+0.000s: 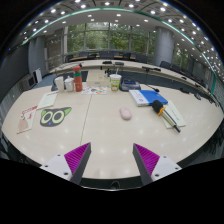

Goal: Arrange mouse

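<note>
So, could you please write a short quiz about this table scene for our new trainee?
1. True or false: the tongs are shut on the mouse.
2. Where is the mouse: (a) between the fingers, (b) beyond them on the table, (c) on the blue book?
3. Fill in: behind the mouse stands a green ____.

Key: 1 false, the tongs are open and hold nothing; 2 b; 3 cup.
</note>
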`<state>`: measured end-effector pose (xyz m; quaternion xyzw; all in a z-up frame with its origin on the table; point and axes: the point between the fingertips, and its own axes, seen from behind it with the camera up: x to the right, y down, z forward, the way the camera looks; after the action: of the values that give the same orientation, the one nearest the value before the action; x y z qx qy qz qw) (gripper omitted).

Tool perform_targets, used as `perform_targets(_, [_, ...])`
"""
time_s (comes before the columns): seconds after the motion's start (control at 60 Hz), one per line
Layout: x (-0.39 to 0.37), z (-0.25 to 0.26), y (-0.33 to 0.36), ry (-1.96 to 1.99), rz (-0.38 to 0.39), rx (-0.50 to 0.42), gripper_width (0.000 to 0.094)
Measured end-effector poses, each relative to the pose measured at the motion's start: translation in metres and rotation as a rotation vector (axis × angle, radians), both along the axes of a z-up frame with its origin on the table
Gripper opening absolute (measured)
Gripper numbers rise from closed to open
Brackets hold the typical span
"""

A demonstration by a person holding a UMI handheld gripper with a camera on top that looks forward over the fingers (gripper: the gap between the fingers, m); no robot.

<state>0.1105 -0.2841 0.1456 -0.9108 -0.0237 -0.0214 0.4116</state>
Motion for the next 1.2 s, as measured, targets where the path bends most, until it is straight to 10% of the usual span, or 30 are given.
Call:
perform_targets(0.567, [0.082,-0.134,0.294,0.051,0.057,0.051,0.0793])
perform_targets(0.75, [0.083,-0.157,0.323,0.038,0.062,0.045,0.0478])
perform_targets(1.2, [0.073,-0.116,0.328,-0.05,0.062,0.104,0.0349])
